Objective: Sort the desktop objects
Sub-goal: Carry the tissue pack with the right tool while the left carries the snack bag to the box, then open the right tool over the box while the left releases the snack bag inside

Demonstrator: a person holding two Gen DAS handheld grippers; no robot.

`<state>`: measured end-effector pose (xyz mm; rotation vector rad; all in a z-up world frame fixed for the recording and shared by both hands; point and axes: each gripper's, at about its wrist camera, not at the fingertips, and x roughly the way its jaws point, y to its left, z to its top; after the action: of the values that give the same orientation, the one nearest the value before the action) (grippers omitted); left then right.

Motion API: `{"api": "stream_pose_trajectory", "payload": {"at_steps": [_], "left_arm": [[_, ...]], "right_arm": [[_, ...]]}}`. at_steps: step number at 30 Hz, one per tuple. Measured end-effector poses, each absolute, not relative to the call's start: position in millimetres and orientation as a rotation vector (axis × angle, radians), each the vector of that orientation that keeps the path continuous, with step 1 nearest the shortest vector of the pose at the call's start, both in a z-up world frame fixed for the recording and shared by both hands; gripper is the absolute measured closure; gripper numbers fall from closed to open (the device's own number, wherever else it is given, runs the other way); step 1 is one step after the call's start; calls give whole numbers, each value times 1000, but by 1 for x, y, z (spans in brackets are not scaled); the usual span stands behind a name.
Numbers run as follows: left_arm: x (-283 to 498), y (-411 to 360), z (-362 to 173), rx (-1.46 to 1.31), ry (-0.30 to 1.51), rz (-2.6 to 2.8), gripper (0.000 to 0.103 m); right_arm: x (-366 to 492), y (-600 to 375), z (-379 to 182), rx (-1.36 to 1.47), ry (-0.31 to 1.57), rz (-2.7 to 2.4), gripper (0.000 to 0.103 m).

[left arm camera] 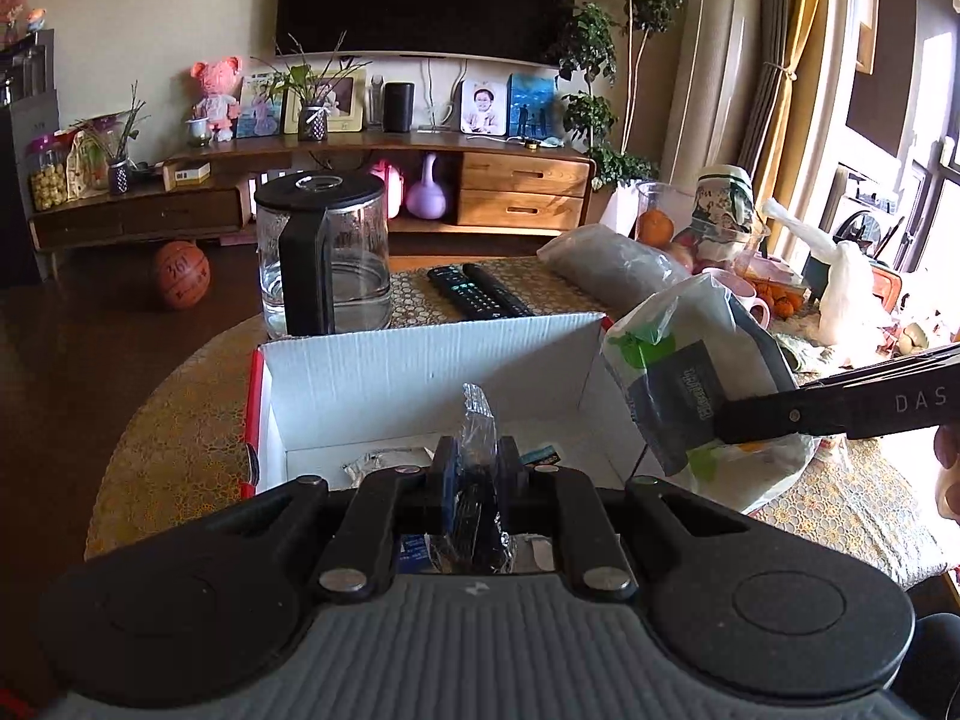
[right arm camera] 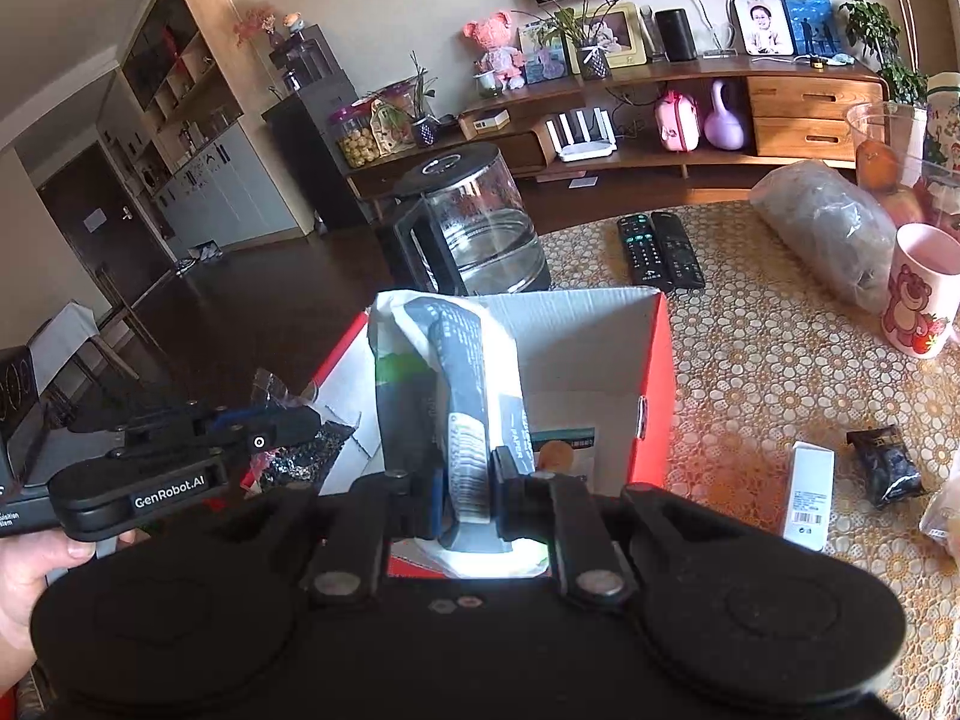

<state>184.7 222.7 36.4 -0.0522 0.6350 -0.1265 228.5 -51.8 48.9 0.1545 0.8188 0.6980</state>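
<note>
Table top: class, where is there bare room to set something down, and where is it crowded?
Bare cloth lies between the red box, the remotes, the pink mug and the small white carton. The left edge beside the box is also bare. It is crowded around the fruit and bags.

"GenRobot.AI" stood in white on side of left gripper [right arm camera: 282,420], right wrist view. "DAS" read in pale letters on right gripper [left arm camera: 729,420] arm, at right edge of left wrist view. "361" showed on basketball [left arm camera: 180,274] on floor. "PAPER" ran sideways on tissue pack [right arm camera: 447,372] clamped in right gripper. Barcode sat on white box [right arm camera: 809,495] near table's right edge; digits too small to read.
</note>
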Motion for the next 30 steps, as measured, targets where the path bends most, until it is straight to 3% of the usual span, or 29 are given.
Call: {"api": "stream_pose_trajectory", "payload": {"at_steps": [30], "left_arm": [[233, 234, -33, -8, 806, -82, 91]], "right_arm": [[260, 26, -16, -92, 906, 630, 88]]}}
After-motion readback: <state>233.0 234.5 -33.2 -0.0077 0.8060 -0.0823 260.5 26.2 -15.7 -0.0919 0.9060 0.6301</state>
